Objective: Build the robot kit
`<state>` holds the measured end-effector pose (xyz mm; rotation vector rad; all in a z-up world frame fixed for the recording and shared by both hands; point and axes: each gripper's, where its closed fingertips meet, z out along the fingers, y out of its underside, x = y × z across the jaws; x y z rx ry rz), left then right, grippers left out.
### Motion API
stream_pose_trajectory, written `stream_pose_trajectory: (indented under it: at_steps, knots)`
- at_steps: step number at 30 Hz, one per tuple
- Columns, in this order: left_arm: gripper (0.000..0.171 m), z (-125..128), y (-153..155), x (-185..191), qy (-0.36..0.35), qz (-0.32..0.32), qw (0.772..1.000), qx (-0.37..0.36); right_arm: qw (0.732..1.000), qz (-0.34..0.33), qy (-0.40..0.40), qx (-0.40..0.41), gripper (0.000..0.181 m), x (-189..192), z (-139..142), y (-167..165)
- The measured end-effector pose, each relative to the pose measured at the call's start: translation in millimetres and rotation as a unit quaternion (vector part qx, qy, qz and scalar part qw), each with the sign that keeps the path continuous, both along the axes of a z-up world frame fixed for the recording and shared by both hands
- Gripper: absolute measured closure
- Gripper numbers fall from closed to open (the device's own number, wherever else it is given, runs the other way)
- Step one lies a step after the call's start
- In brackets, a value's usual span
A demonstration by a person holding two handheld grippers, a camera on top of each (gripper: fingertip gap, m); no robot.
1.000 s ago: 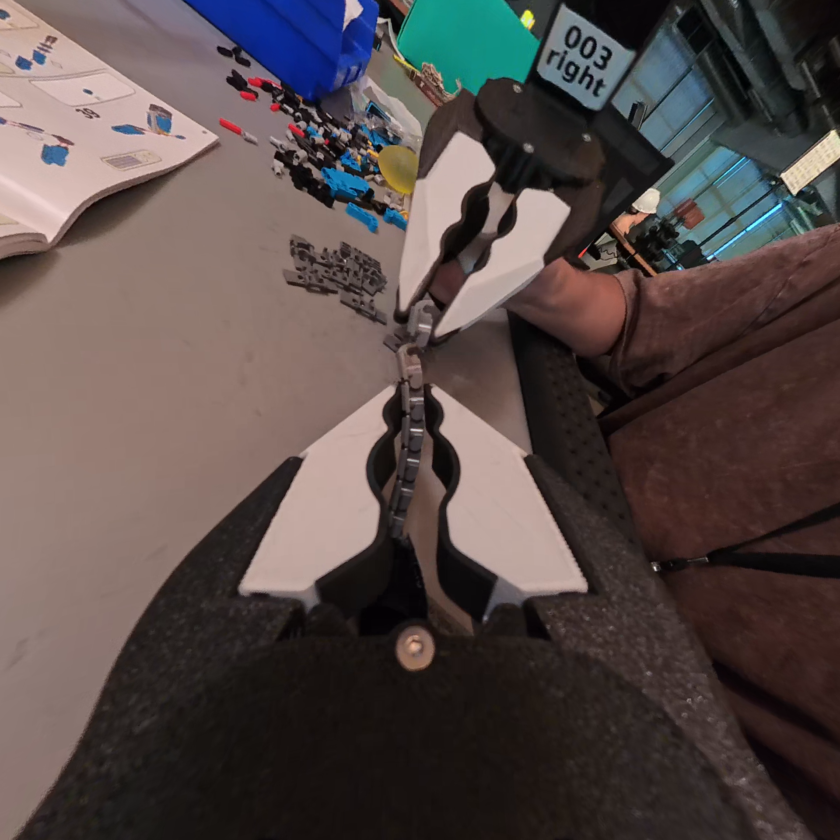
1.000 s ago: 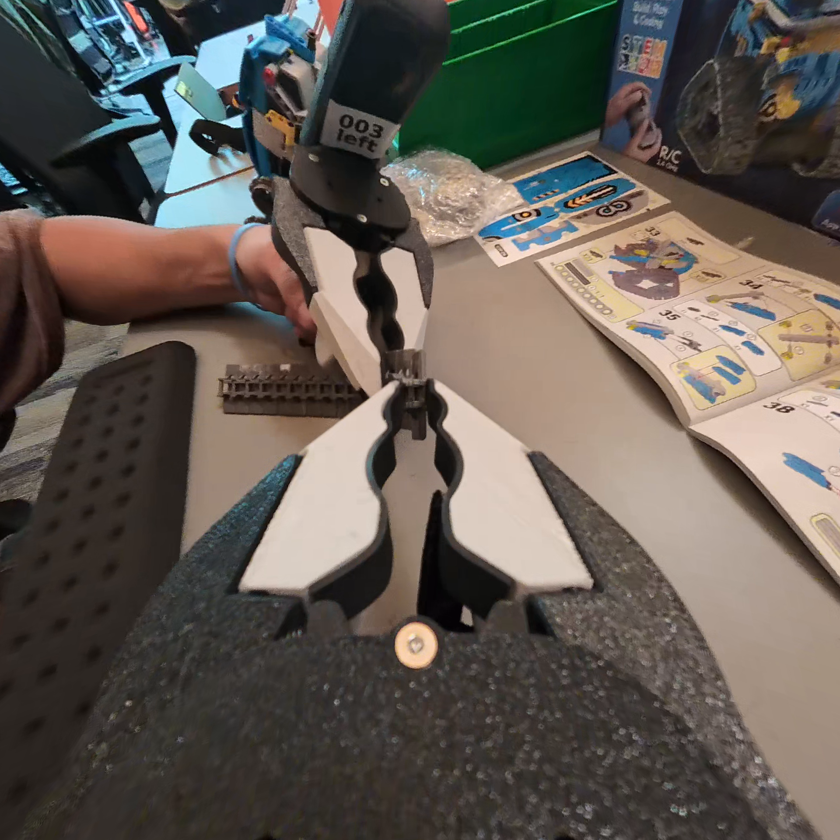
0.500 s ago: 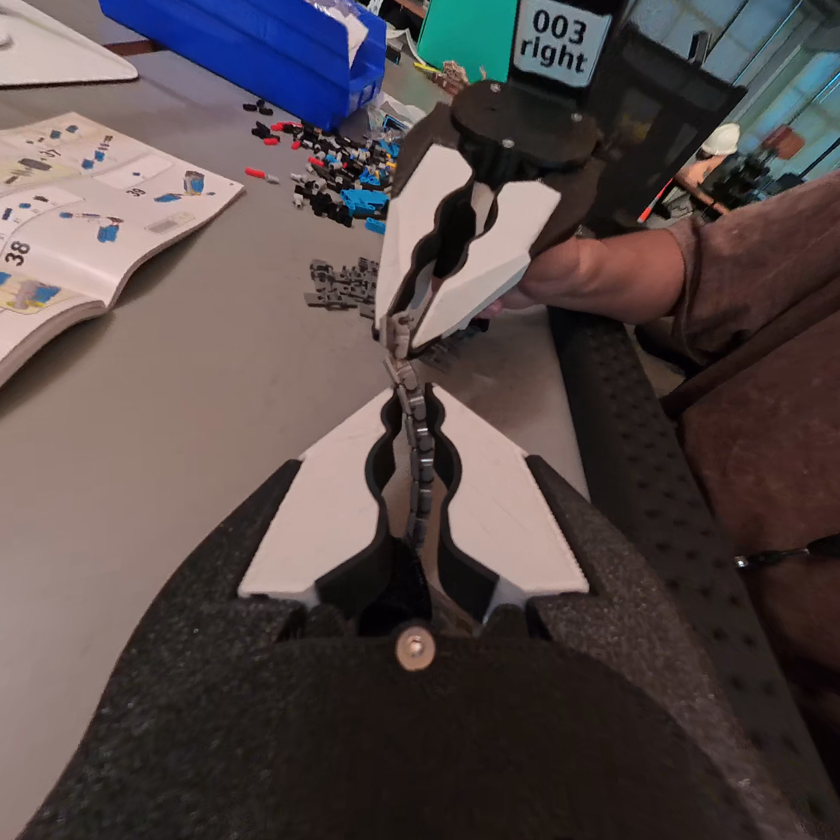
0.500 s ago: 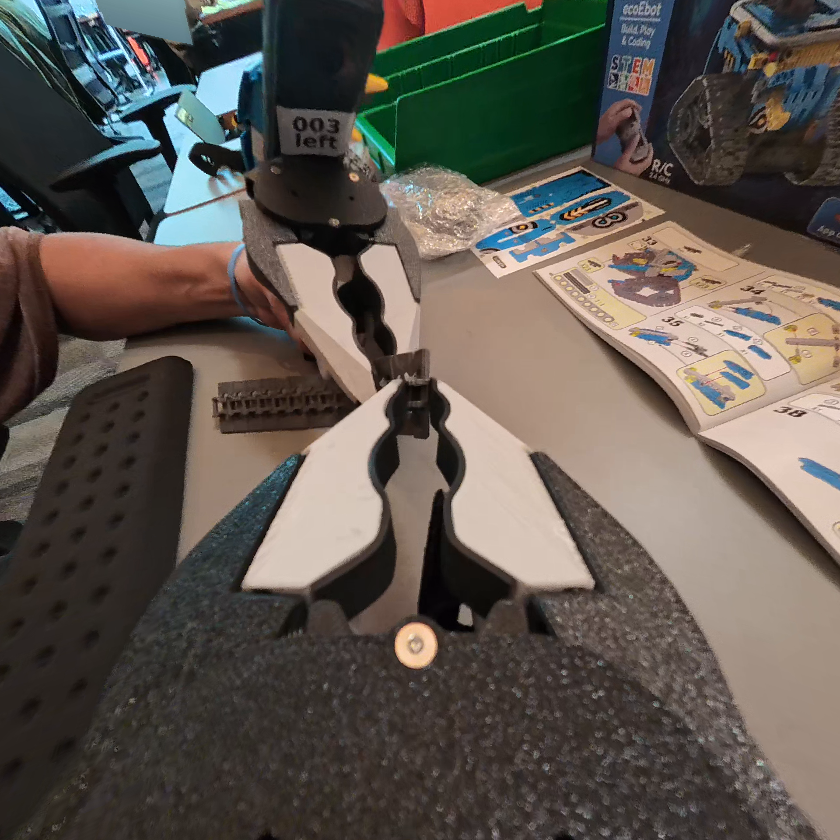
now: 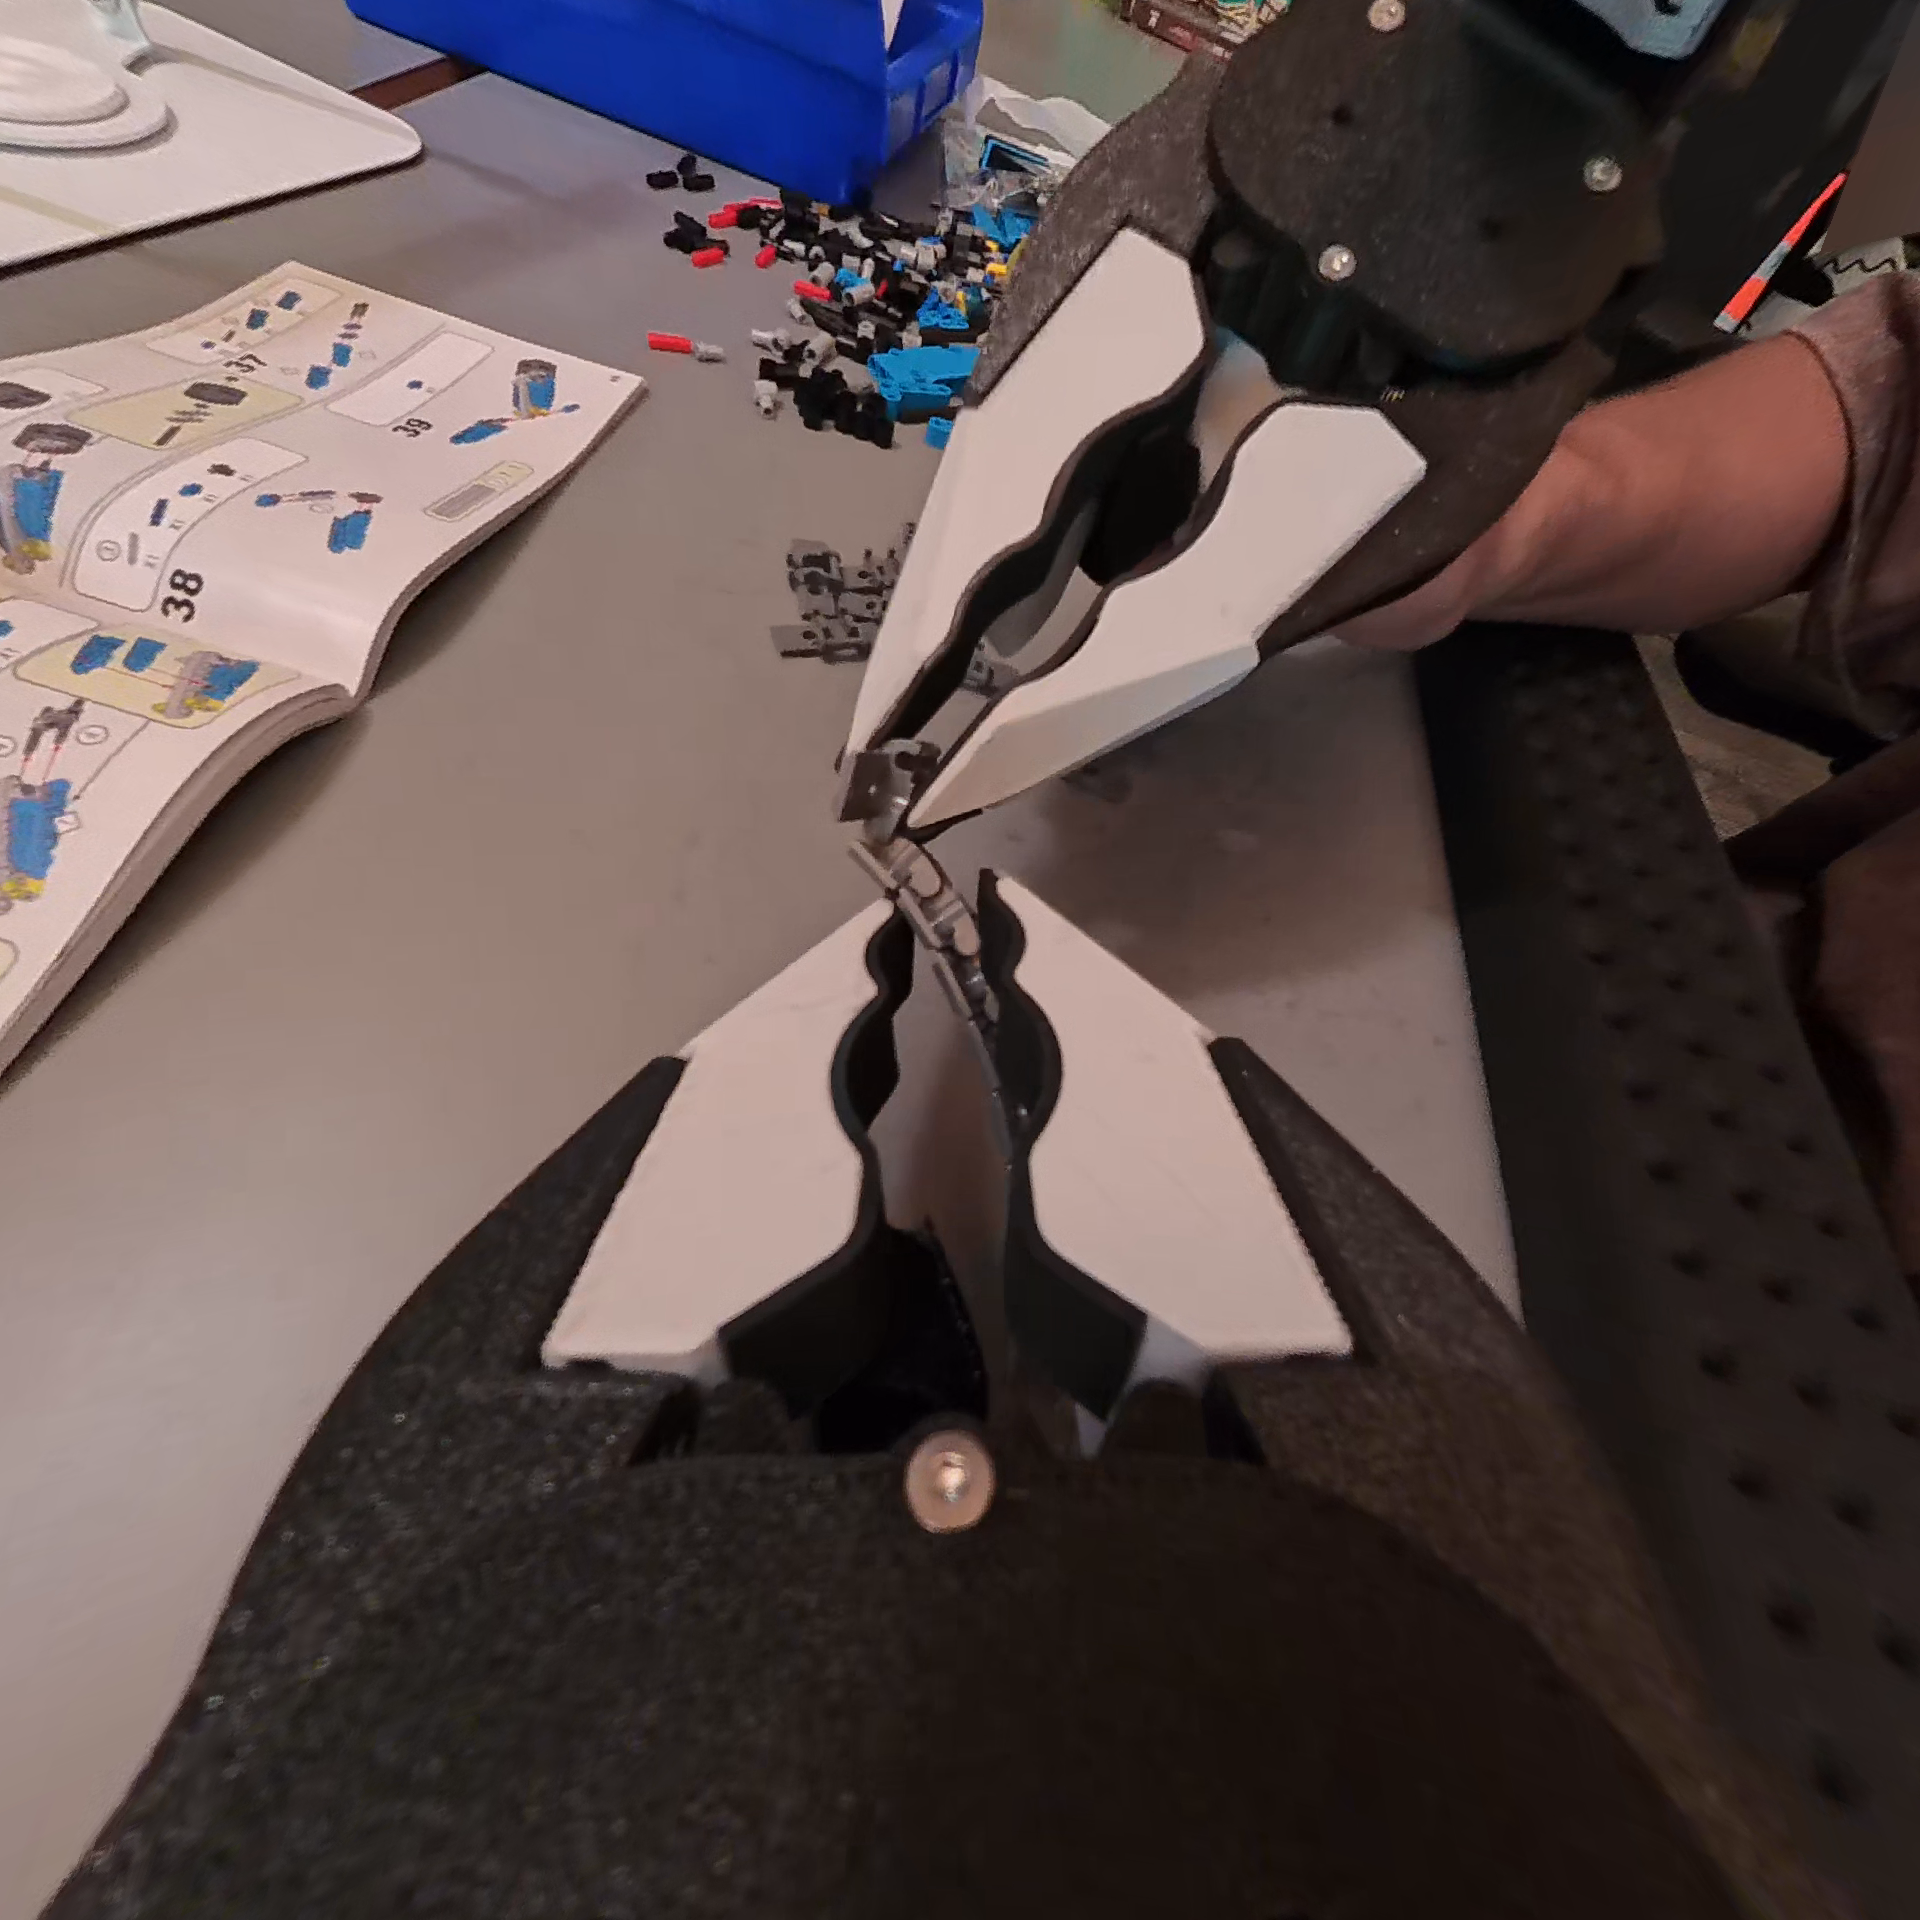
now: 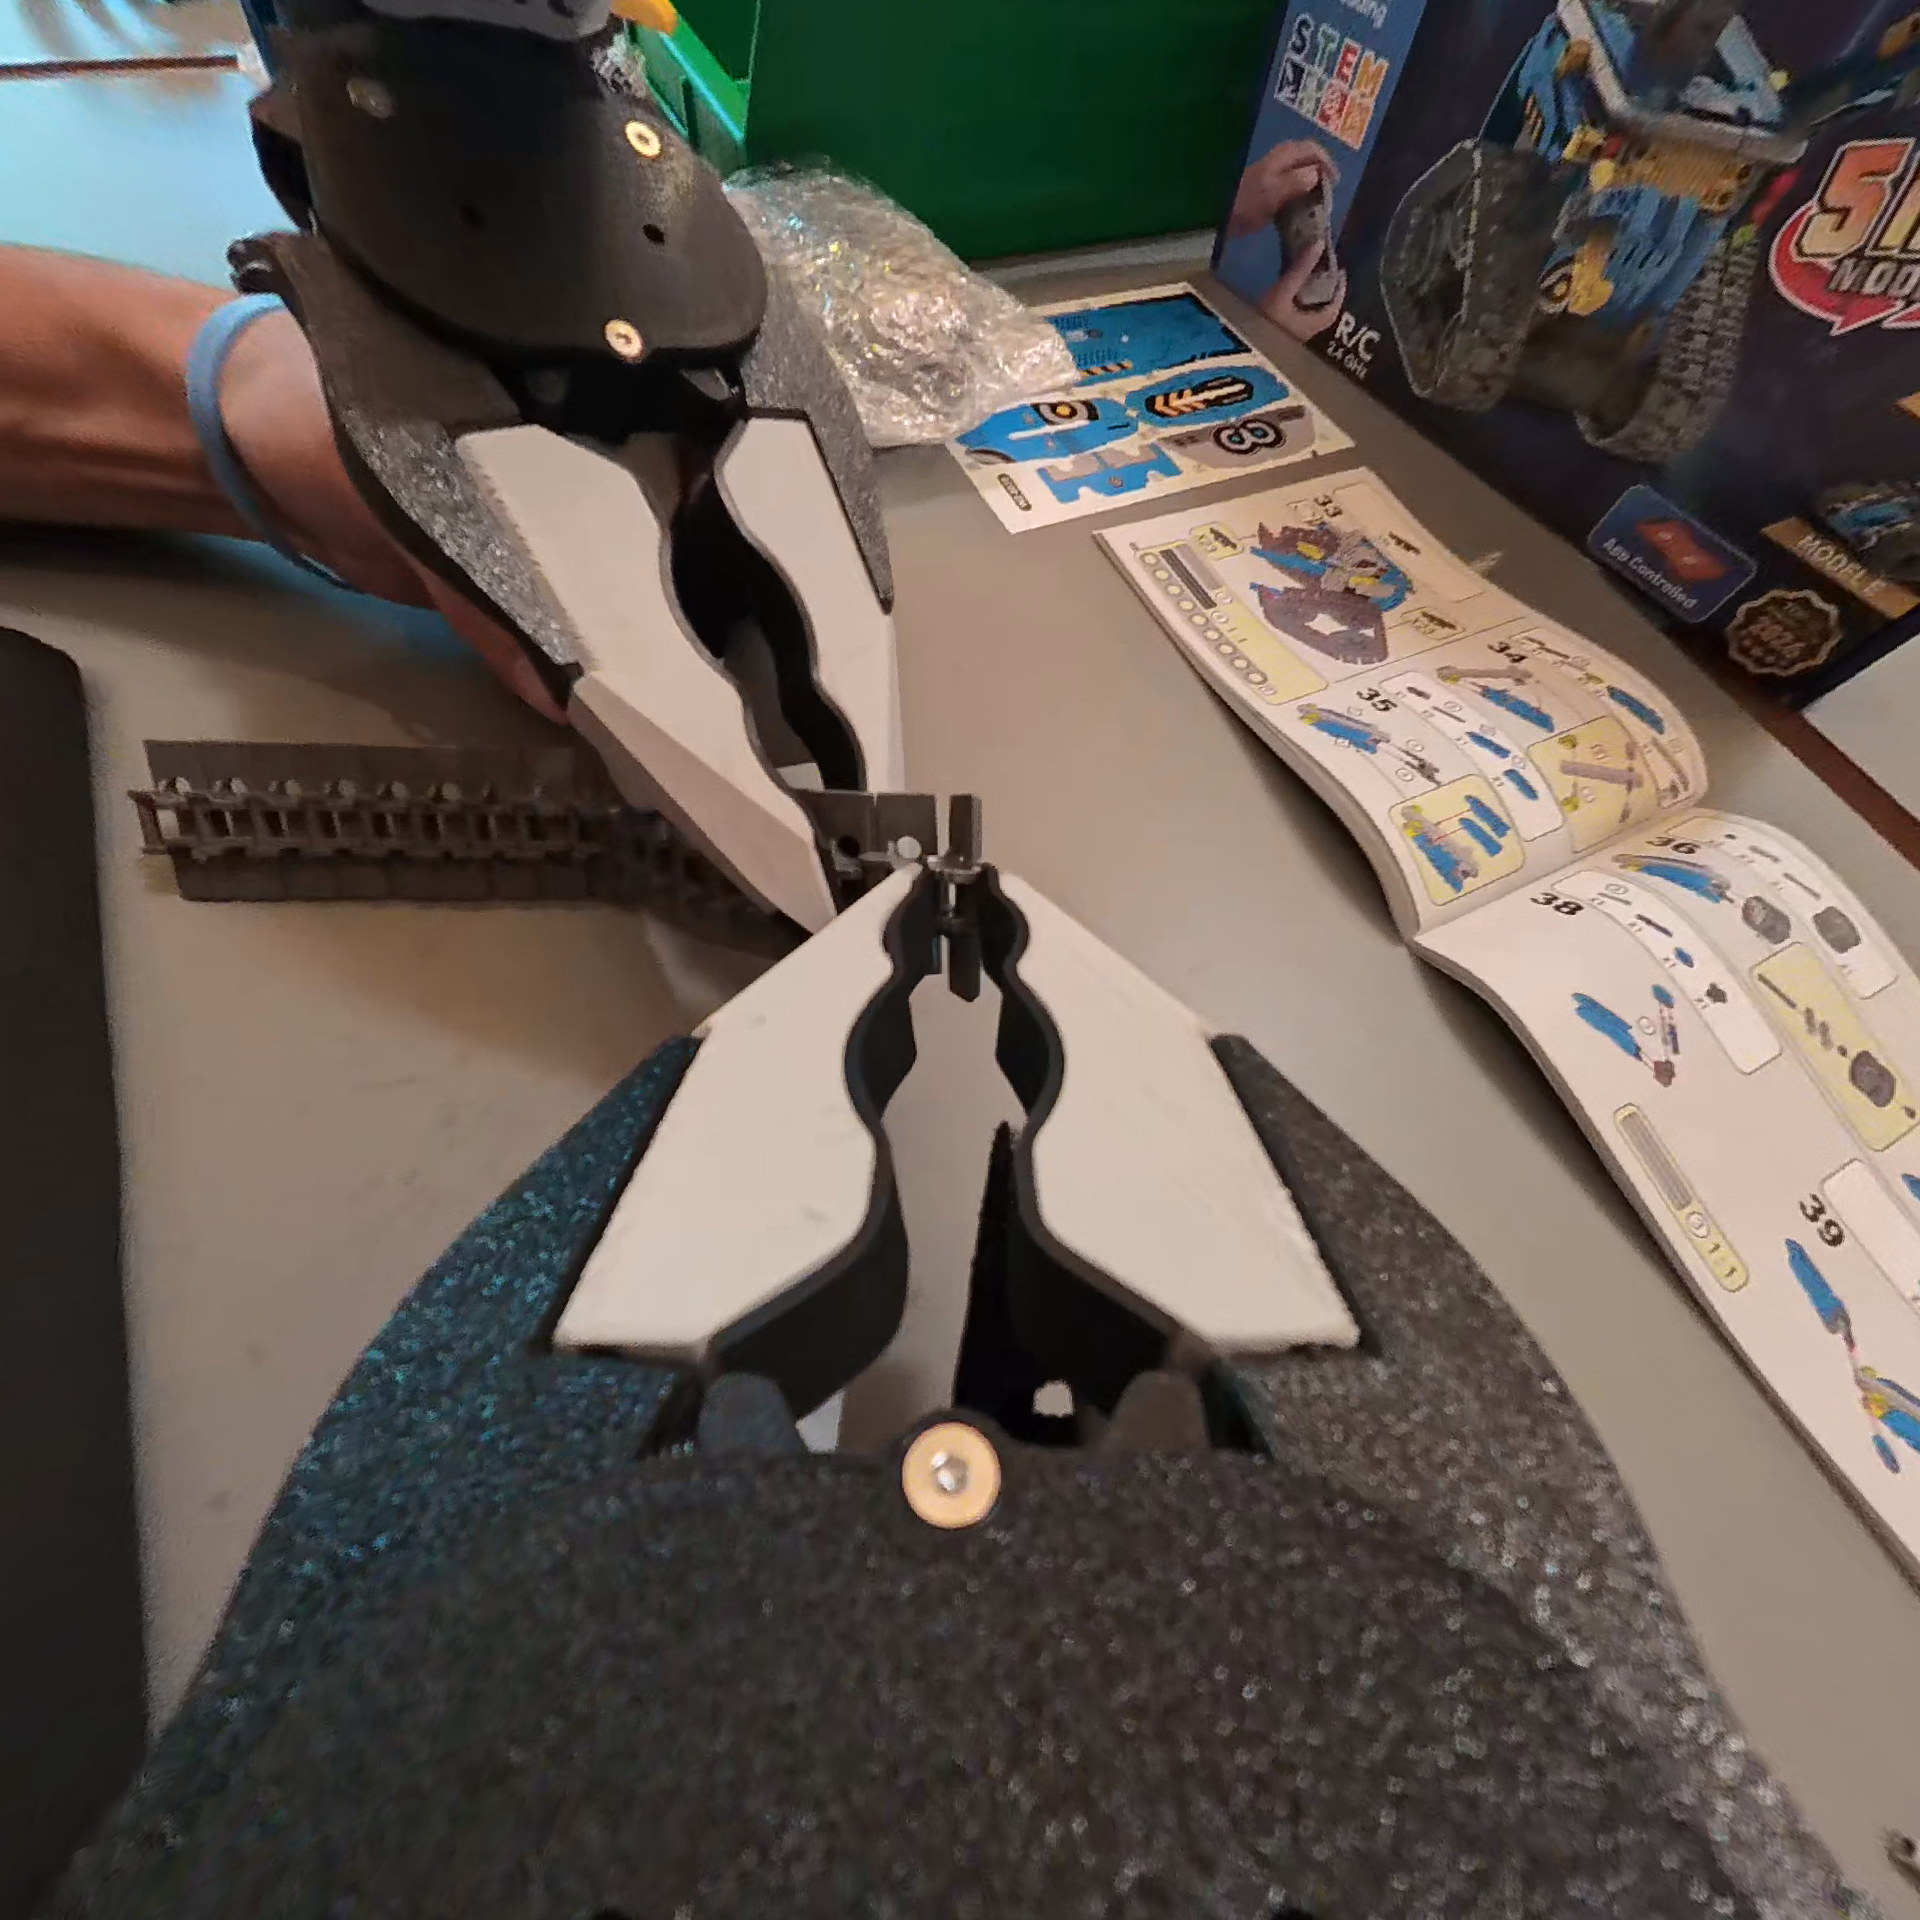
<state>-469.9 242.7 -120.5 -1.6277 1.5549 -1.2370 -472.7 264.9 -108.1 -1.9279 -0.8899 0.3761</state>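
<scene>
Close wrist views face-on, perhaps sharing table (image 5: 416,935).

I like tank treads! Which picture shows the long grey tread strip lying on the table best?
The right wrist view: the long tread strip lies flat on the table with its links clear, one end hidden behind the left tool. The left wrist view does not show it lying there at all.

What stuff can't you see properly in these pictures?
- Lower end of the track chain, left wrist view: hidden between the left gripper fingers.
- Small loose pieces, left wrist view: too tiny to tell apart.
- Track strip on the table, right wrist view: its right end hidden behind the other gripper's fingers.
</scene>
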Motion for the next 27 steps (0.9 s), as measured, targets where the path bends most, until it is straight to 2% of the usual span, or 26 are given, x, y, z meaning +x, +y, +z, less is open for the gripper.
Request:
stream_pose_trajectory:
  at_steps: [6,11,16,19,22,23,27]
  knots:
    - [0.162,-6.7,13.9,3.1,0.022,0.042,0.996,-0.071,0.998,0.0,0.056,-0.032,0.173,5.3,-3.3,8.0]
    - [0.163,-7.7,18.5,3.2,0.024,0.057,0.995,-0.078,0.999,-0.003,0.032,-0.006,0.173,4.3,-3.1,9.8]
    - [0.163,-8.8,17.4,4.1,0.027,0.054,0.993,-0.099,0.998,0.007,0.047,-0.03,0.174,-0.7,-7.4,7.7]
    - [0.164,-8.4,19.1,3.5,0.026,0.062,0.996,-0.063,0.999,0.005,0.045,-0.029,0.174,-1.7,-6.9,8.0]
    - [0.165,-10.0,18.5,3.0,0.032,0.062,0.997,0.044,0.997,0.006,0.056,-0.059,0.174,-2.5,-8.4,3.8]
    - [0.166,-10.3,17.4,3.0,0.033,0.06,0.996,0.057,0.996,0.005,0.063,-0.064,0.174,-2.8,-8.7,2.2]
    - [0.166,-9.5,16.9,2.8,0.03,0.059,0.997,0.039,1.0,0.001,0.008,-0.013,0.174,-2.9,-10.0,2.6]
